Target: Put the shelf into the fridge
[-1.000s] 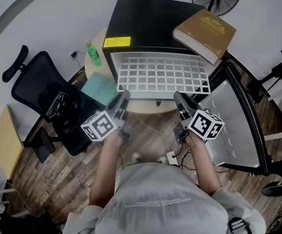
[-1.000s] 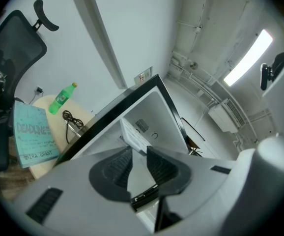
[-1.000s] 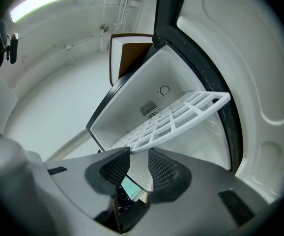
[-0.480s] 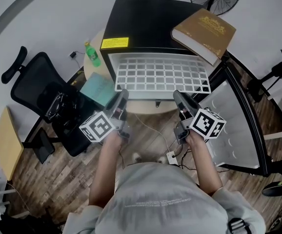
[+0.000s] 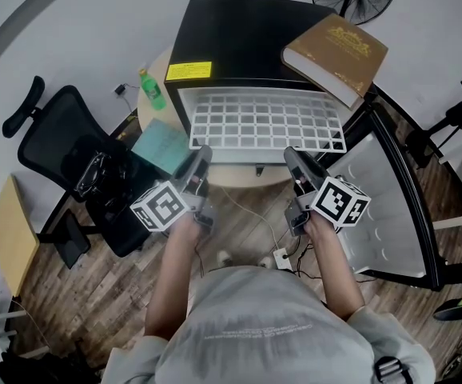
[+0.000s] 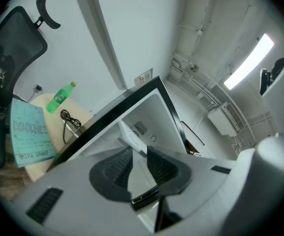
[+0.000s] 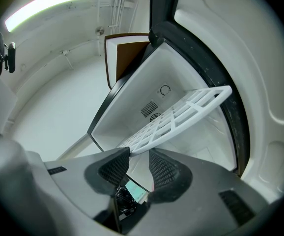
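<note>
1. Shelf (image 5: 267,122): white grid panel, centre of the head view. Its rear part is inside the open fridge (image 5: 239,30) and its front part projects toward the person. Lies roughly level; not yet fully seated.
2. Fridge: black cabinet on a round bench (image 5: 235,174), upper centre. The door (image 5: 391,206) is swung wide at right.
3. Left gripper (image 5: 201,158): at the shelf's front left corner. Jaws closed on the front rim, which runs edge-on between the pads in the left gripper view.
4. Right gripper (image 5: 293,158): at the front right corner. Jaws have just been opening. The rim sits between the tips and rests against one pad, but the pads do not clamp it.
5. Step in hand, judged: sliding the shelf home.
6. Handling advice:
   - Re-seat the right jaws on the rim, or push with them, before advancing.
   - Keep both corners at one height and drive them evenly. A skewed panel is likely to bind on the side walls.
   - Push straight back along the wall supports until the front rim clears the door line, then release.
7. Bystanders: book (image 5: 335,48) on the fridge top, green bottle (image 5: 153,89) at left. Neither lies in the shelf's path.
</note>
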A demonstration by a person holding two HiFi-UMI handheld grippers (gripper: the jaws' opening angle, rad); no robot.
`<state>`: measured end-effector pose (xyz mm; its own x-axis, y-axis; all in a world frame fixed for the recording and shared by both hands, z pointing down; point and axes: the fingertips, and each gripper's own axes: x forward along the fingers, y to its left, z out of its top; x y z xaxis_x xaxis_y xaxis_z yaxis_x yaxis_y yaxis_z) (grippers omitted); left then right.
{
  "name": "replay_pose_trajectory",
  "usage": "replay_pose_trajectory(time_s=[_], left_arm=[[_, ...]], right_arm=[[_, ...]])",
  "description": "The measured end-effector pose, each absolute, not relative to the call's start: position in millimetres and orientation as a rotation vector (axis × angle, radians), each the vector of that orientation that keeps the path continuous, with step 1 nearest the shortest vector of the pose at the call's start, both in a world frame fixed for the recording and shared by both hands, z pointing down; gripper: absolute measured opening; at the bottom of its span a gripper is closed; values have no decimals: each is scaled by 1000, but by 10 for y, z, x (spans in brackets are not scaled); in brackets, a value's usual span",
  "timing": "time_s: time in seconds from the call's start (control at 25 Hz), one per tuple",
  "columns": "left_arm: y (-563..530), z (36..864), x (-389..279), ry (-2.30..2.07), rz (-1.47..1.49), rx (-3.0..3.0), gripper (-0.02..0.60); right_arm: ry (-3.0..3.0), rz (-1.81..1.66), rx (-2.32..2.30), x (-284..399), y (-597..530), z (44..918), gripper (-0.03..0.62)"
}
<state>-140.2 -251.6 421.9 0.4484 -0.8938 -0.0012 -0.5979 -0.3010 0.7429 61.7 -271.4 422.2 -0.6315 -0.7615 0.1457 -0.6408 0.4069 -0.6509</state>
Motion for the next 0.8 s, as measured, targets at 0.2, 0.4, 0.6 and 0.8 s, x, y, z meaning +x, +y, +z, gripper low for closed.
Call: replay_pose_trajectory(time_s=[0.2,0.4,0.6,0.8], left_arm=[[-2548,4258,-1428,-1262,-531,2013,83],[-2601,4246,-1416,-1256,-536,2015,83],[-2671,4248,-1408,-1254,-535,2017,84],[-2721,4259,-1419,-1254,-538,2012,83]], right_arm=[[2482,-1025,-1264,613,-2755,4221,140],[2483,-1033,-1280,628,-2809,4256,140],[2481,-1024,-1274,620,-2882,4249,140],[2484,-1024,-1281,622,-2938,4276,140]])
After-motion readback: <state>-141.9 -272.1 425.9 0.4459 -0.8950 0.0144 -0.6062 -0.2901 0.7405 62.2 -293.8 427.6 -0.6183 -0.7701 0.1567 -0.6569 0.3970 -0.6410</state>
